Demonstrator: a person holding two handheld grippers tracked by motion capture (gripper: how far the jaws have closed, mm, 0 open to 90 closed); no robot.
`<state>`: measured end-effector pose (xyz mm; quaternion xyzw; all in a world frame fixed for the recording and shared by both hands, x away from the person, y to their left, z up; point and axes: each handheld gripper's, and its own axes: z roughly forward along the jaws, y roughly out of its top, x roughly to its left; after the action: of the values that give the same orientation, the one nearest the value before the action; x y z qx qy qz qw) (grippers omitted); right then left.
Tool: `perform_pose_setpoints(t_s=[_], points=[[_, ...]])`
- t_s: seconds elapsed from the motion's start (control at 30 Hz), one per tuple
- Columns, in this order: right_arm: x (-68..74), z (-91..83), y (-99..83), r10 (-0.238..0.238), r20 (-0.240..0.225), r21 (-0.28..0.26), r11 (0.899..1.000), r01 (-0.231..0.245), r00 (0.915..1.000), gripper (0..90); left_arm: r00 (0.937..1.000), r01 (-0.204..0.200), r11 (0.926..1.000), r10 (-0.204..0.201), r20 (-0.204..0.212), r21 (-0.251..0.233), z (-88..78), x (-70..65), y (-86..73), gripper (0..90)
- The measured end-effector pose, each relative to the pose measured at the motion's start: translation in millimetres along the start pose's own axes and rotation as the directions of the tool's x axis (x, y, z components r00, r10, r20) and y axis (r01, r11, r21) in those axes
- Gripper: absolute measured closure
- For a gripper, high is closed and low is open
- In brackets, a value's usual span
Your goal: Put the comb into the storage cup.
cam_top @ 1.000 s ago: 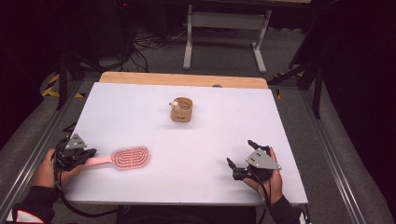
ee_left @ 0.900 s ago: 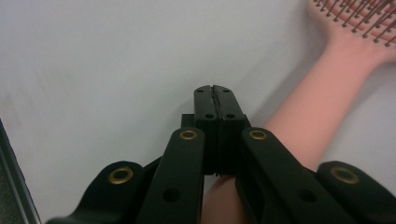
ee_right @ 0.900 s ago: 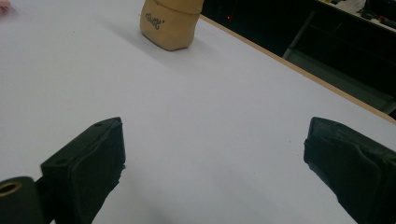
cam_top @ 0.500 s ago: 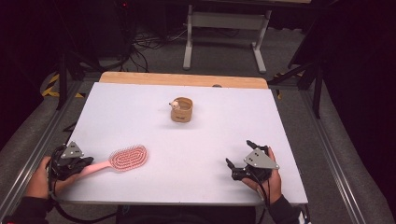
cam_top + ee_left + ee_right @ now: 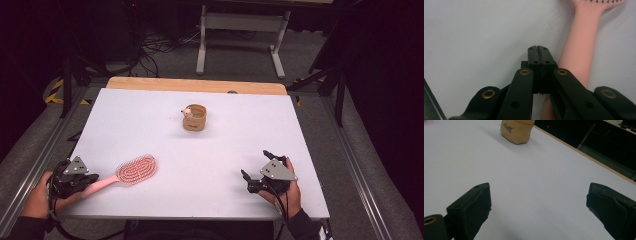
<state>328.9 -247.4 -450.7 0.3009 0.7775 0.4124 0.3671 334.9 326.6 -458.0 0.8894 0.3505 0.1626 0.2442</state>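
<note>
White table (image 5: 150, 125) is mostly free; left gripper (image 5: 539, 51) closed beside pink brush (image 5: 131, 171), right gripper (image 5: 539, 210) wide open near front edge.

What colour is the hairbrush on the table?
The hairbrush is pink; this shows best in the high view.

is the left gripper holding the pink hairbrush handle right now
Apart. The left gripper view shows the left gripper shut on nothing, with the pink hairbrush handle lying beside its jaws.
</note>
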Motion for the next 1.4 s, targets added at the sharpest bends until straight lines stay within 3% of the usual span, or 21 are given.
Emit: perform_pose_setpoints(t_s=[0.13,0.27,0.5,0.57,0.67,0.8,0.93,1.03,1.1,1.2,1.4], points=[[0.2,0.4,0.0,-0.004,-0.001,0.003,1.000,0.004,1.0000,6.9,0.9998,-0.011,0.9999,0.011,-0.017,0.003,-1.3,-0.5,1.1,88.1],[-0.4,0.1,0.1,-0.003,0.004,0.002,1.000,0.003,1.0000,7.0,0.9995,-0.024,0.9994,0.024,-0.023,-0.025,-8.0,-2.7,5.4,84.3],[-0.3,0.1,0.2,-0.007,0.004,0.002,1.000,0.007,1.0000,7.2,0.9965,-0.083,0.9948,0.084,0.009,-0.059,-16.1,-12.9,18.8,80.3],[-0.3,0.1,0.2,-0.008,0.002,0.002,1.000,0.008,1.0000,7.2,0.9949,-0.100,0.9938,0.101,0.008,-0.047,-15.9,-16.9,24.0,72.7],[-0.2,0.9,0.0,-0.011,-0.003,0.007,1.000,0.011,0.9999,7.2,0.9909,-0.127,0.9916,0.128,0.040,-0.021,-14.6,-21.7,31.2,63.8],[0.7,1.6,-0.1,-0.017,-0.006,0.014,1.000,0.017,0.9998,7.2,0.9864,-0.161,0.9843,0.158,0.047,0.073,-3.7,-25.8,38.1,45.4],[1.2,2.0,-0.1,-0.017,-0.010,0.016,1.000,0.018,0.9998,7.2,0.9859,-0.155,0.9800,0.145,0.083,0.125,9.0,-26.1,43.3,31.6],[1.5,2.4,-0.1,-0.018,-0.011,0.019,1.000,0.018,0.9998,7.2,0.9860,-0.143,0.9791,0.128,0.107,0.145,15.4,-21.1,46.7,26.9],[1.6,2.7,-0.3,-0.021,-0.012,0.022,1.000,0.021,0.9997,7.2,0.9841,-0.137,0.9801,0.119,0.132,0.143,17.2,-17.3,48.4,28.4],[2.0,3.3,-0.5,-0.018,-0.015,0.025,1.000,0.019,0.9997,7.3,0.9759,-0.159,0.9772,0.135,0.172,0.140,18.6,-14.4,51.3,35.8],[2.3,3.9,-0.7,-0.022,-0.020,0.029,0.999,0.023,0.9996,7.4,0.9679,-0.165,0.9753,0.132,0.214,0.147,22.0,-13.6,58.2,50.0]])
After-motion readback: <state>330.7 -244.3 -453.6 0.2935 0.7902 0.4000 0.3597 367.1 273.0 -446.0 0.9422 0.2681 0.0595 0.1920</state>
